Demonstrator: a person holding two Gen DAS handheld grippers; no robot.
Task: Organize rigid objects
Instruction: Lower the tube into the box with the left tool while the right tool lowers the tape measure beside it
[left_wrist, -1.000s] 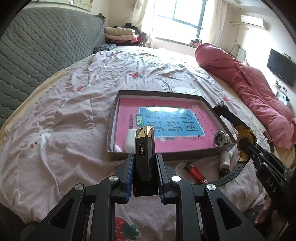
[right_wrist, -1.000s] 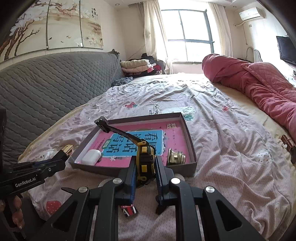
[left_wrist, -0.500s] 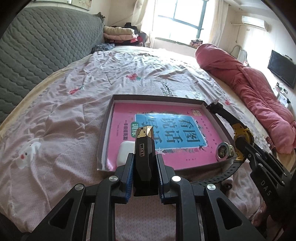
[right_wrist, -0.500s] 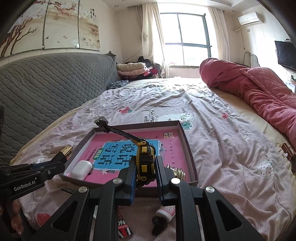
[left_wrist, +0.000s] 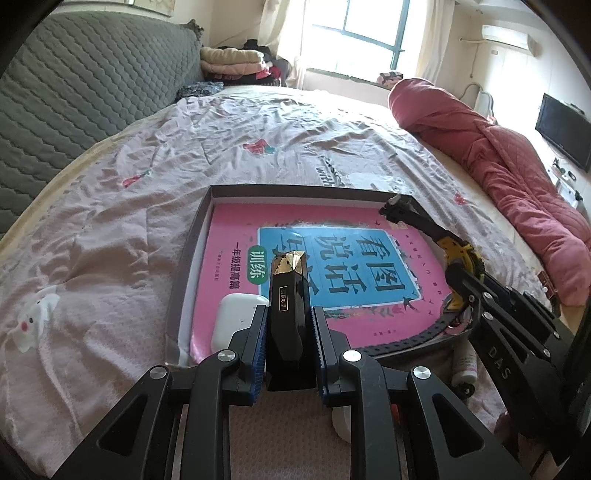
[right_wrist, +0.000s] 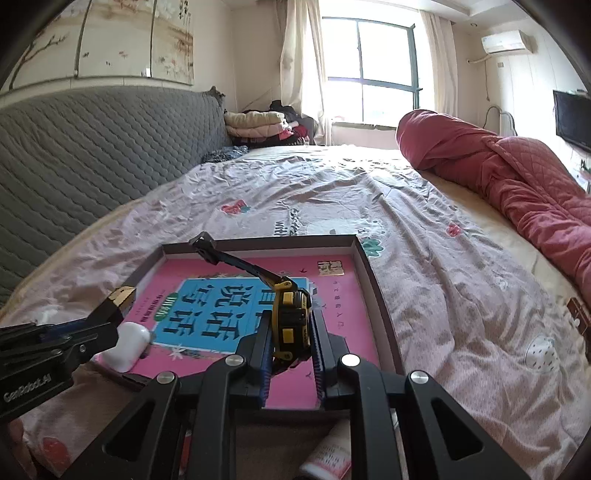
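My left gripper (left_wrist: 289, 325) is shut on a black bottle with a gold cap (left_wrist: 287, 295), held above the near left of a shallow brown box (left_wrist: 192, 258) with a pink book (left_wrist: 295, 236) inside. A white earbud case (left_wrist: 232, 321) lies in the box's near left corner. My right gripper (right_wrist: 290, 341) is shut on a yellow and black wristwatch (right_wrist: 290, 317), its strap reaching out over the box (right_wrist: 373, 280). The watch (left_wrist: 458, 254) and right gripper also show in the left wrist view, the bottle (right_wrist: 118, 299) in the right wrist view.
A small white and pink tube (right_wrist: 327, 458) lies on the pink bedsheet before the box. A rolled red quilt (right_wrist: 498, 166) lies along the bed's right side. A grey padded headboard (right_wrist: 92, 140) is at left, folded clothes (right_wrist: 255, 123) at the far end.
Both grippers have moved forward and over the box with their objects. The metal ring seen in the box's near right corner earlier is now hidden behind the right gripper.
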